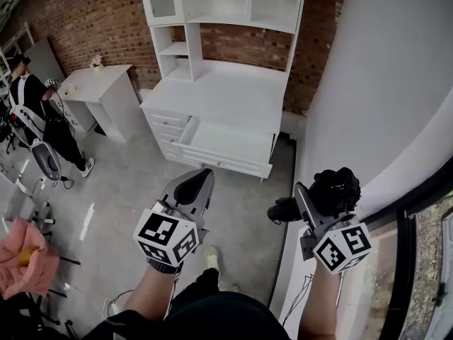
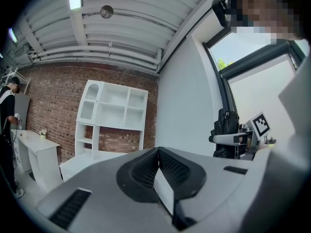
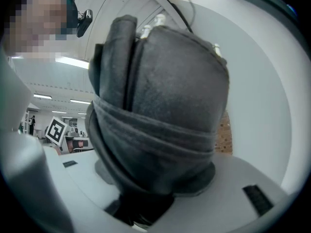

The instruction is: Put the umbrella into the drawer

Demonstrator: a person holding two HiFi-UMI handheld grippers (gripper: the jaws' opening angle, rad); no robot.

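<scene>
Straight ahead the grey floor (image 1: 134,183) runs open right up to the white desk (image 1: 233,94). Its drawer (image 1: 230,144) is pulled out toward the camera with the top uncovered, so there's room to come in from above. The hutch shelves (image 1: 212,6) sit further back, over the desktop. A white wall (image 1: 382,83) crowds the right side. Off left are a small white table (image 1: 99,83), a person (image 1: 32,115), and what might be a stand (image 1: 42,161), hard to tell.
</scene>
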